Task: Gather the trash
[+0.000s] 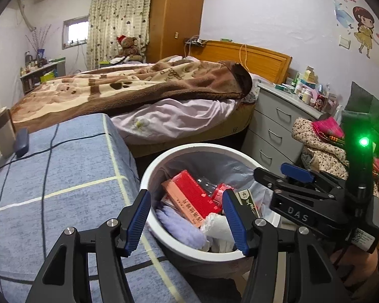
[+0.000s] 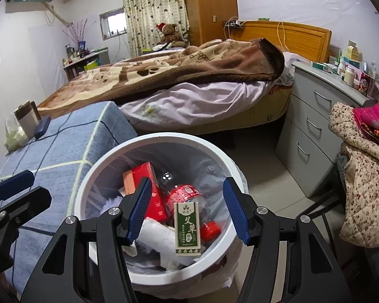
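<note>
Most of the collecting looks done: the white bin (image 2: 154,275) already holds a red box (image 2: 149,176), a plastic bottle (image 2: 187,197), a green carton (image 2: 187,229) and tissues. Both the left tool (image 1: 187,223) and right tool (image 2: 187,210) hang spread and empty above it (nothing pinched). On the far left of the blue tabletop (image 1: 63,189), a cup (image 2: 25,121) and dark case (image 2: 41,126) remain; nothing blocks them.
</note>
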`<state>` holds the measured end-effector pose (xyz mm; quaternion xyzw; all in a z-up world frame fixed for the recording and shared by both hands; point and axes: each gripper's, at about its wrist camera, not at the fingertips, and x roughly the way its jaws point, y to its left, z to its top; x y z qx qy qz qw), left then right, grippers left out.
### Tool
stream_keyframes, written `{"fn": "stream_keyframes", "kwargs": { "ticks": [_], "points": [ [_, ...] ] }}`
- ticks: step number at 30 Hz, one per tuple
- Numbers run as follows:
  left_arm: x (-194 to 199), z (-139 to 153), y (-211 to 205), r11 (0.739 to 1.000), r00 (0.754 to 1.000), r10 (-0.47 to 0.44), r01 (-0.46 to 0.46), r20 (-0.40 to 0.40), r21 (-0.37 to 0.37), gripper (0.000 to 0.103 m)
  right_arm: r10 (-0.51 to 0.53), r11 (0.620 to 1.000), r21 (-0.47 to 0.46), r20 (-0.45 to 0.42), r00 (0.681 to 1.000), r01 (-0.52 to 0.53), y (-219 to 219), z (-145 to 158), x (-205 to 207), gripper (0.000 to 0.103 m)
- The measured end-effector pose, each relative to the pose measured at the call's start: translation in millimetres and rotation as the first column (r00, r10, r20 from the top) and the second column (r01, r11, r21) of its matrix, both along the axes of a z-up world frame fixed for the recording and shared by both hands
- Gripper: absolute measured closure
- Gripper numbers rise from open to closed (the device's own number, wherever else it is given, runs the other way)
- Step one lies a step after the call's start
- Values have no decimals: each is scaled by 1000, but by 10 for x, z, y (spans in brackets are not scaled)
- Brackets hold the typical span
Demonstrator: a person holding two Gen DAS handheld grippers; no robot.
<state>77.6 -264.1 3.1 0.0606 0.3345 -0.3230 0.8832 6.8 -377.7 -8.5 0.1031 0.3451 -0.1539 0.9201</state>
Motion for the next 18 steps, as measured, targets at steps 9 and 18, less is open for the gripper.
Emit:
{"fn": "stream_keyframes", "kwargs": {
  "ticks": [9, 18],
  "points": [
    [-246, 59, 344, 995, 995, 97, -97, 29, 2, 45, 35, 999, 1, 63, 997, -35, 272, 86, -235, 43],
    [-561, 136, 740, 986, 984, 167, -166, 57, -26, 45, 86, 996, -23, 131, 988, -83, 551, 191, -487, 43]
  ]
}}
